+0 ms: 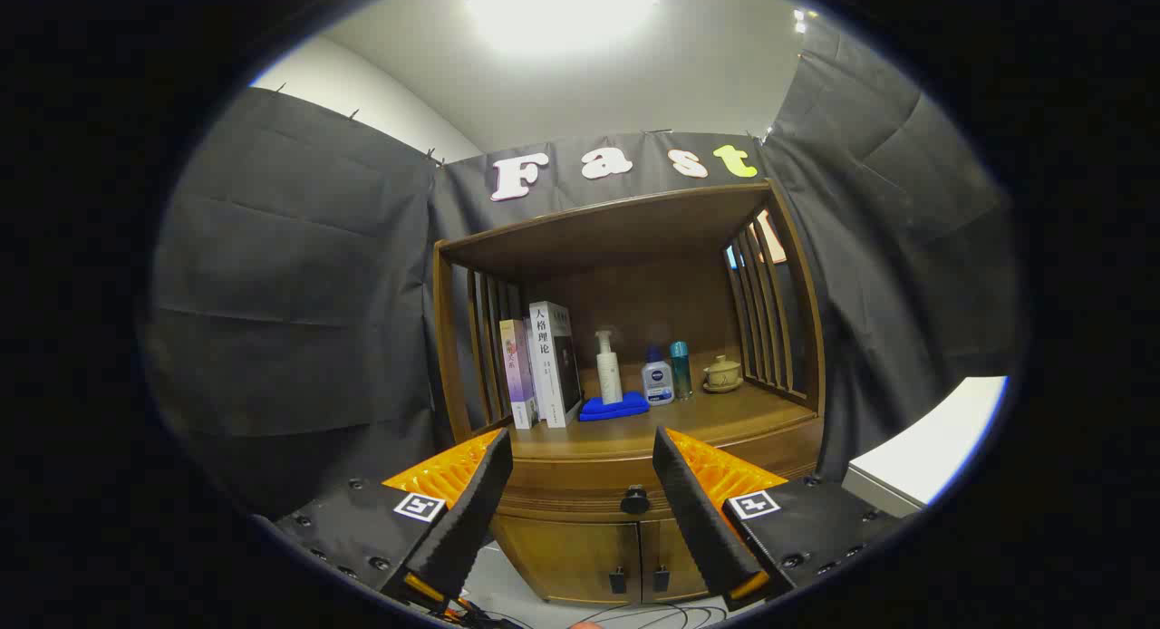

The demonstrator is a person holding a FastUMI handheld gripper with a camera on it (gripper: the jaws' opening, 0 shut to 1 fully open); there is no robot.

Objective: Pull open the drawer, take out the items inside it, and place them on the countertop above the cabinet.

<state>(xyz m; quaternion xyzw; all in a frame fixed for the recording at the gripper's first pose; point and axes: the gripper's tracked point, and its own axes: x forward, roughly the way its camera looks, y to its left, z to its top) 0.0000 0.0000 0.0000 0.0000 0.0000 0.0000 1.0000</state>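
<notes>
Approaching the wooden cabinet (625, 411) is the step in hand, as I judge it: the drawer (580, 498) under the countertop looks shut, its front flush, and nothing has been taken out yet. The gripper (580, 457) hangs in front of the cabinet with its fingers spread wide and nothing between them but air. The dark round drawer knob (634, 499) sits beyond the fingers, between them but nearer the right one, and clearly not yet touched.

The next move, by my reading, calls for carrying the gripper forward and a little down and right until the knob lies midway between the fingers, then closing on it and pulling straight back.

The drawer's contents are hidden while it is closed. Below it, two cabinet doors (616, 552) with small dark pulls also stand shut.

The countertop (725, 420) is where the items must go. Along its back stand two upright books (542, 366) toward the left edge, a white pump bottle (608, 368) on a folded blue cloth (614, 407), a white bottle with a blue cap (658, 377), a slim teal bottle (681, 368) and a lidded tea cup on a saucer (722, 373) toward the right edge. The front strip of the countertop is bare.
</notes>
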